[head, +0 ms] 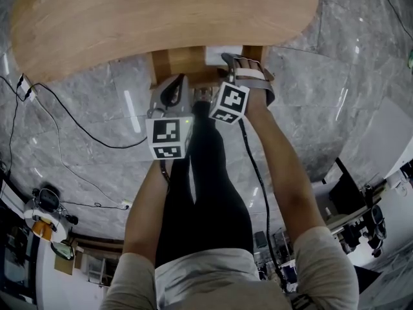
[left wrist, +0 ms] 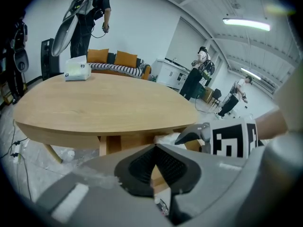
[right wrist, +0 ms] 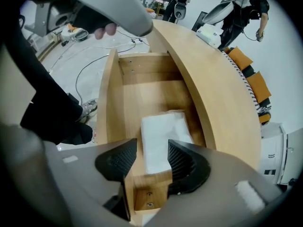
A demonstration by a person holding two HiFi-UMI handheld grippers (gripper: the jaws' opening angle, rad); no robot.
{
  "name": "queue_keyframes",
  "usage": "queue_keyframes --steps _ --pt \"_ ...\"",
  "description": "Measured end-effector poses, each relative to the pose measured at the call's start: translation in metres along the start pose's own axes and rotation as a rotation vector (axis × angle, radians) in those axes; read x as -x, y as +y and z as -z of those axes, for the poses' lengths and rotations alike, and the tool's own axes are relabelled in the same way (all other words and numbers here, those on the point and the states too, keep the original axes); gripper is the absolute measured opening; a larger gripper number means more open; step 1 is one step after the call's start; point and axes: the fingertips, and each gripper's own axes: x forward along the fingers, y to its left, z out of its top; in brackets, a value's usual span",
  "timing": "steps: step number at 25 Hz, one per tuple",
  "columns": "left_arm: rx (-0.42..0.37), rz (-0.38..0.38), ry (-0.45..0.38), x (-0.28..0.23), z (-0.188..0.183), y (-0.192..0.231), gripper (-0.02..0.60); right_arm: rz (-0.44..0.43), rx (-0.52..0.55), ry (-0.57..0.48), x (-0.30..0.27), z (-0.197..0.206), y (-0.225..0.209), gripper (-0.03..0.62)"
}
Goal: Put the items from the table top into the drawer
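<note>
A white soft pack [right wrist: 163,138] lies flat on the floor of the open wooden drawer [right wrist: 113,93] under the table top [right wrist: 213,79]. My right gripper [right wrist: 151,157] hangs steeply over it, jaws open, pads clear of the pack. From the head view, the right gripper [head: 248,66] is over the drawer [head: 169,60] and the pack [head: 222,53]. My left gripper [left wrist: 154,162] stays beside it in front of the drawer, jaws shut with nothing in them; its marker cube [head: 169,137] shows in the head view. A white box [left wrist: 77,70] stands on the table's far side.
The rounded wooden table [left wrist: 94,103] spans the view, its edge overhanging the drawer. Cables [head: 77,128] run over the grey marble floor. The person's dark-clad legs [head: 206,192] stand just before the drawer. Other people [left wrist: 87,13] and a sofa [left wrist: 118,63] are far behind.
</note>
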Motion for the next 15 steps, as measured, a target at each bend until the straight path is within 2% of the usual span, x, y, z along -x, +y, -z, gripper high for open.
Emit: queue_keyframes --steps 6,10,12,14,15 --pt "0.007 -0.008 -0.017 0.015 -0.012 0.001 0.017 0.023 -0.055 -0.034 0.022 -0.007 -0.003 0.213" --pt "-0.011 -0.009 -0.033 0.043 -0.02 -0.009 0.017 0.046 -0.132 -0.083 0.059 -0.019 0.001 0.197" --pt "-0.008 -0.02 -0.049 0.06 -0.028 -0.013 0.017 0.112 -0.176 -0.138 0.09 -0.03 -0.007 0.128" --pt "-0.011 -0.035 -0.078 0.08 -0.043 -0.015 0.017 0.21 -0.221 -0.199 0.126 -0.041 -0.019 0.01" --pt "-0.015 -0.046 -0.097 0.091 -0.052 -0.015 0.017 0.246 -0.244 -0.224 0.144 -0.047 -0.024 0.008"
